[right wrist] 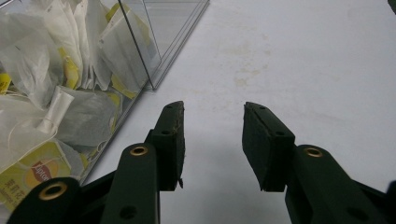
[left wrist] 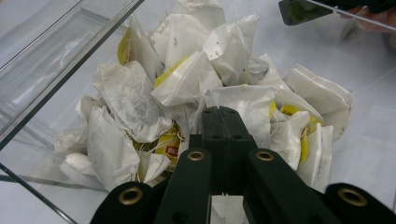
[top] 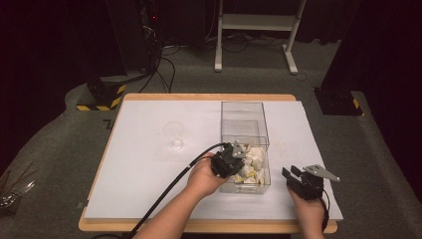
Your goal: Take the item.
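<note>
1. Dark floor and black equipment surround a white-topped table (top: 149, 164).
2. Clear plastic box (top: 242, 114) stands right of the table's centre; tea bags (top: 251, 164) fill its near compartment.
3. Left gripper (top: 238, 158) reaches into that pile, jaws fully closed; whether a tea bag is pinched cannot be told.
4. Right gripper (top: 291, 173) rests near the table's front right corner, jaws partly open, empty.
</note>
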### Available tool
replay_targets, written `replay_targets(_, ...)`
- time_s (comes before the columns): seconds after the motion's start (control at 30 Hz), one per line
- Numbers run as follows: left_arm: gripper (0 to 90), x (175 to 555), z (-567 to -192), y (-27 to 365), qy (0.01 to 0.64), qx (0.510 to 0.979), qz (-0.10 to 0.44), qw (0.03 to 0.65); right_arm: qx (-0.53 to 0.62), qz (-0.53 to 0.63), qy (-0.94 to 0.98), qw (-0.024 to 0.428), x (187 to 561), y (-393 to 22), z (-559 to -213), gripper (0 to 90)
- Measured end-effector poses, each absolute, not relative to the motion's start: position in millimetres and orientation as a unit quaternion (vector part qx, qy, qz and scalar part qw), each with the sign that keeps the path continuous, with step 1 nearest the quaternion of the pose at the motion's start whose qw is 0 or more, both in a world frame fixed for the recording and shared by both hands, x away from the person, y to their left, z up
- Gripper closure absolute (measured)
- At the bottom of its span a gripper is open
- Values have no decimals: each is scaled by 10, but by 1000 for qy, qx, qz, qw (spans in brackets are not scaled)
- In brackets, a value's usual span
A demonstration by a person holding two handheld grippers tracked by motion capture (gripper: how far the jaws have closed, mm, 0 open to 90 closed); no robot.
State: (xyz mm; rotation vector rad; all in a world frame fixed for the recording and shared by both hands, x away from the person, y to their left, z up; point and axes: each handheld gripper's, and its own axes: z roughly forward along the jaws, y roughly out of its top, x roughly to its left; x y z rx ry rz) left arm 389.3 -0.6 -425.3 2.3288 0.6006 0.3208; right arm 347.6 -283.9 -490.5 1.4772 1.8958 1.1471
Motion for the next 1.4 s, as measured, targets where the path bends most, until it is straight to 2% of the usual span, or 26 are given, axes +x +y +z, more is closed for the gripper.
replay_targets(0.93,900,3734,-4157,281,264,835,148,459,540,415,693,237,3474,-2821,-4911,597)
replay_targets(1.4,900,3650,-4044,376,266,813,166,491,538,413,695,239,3473,-2819,-4913,597)
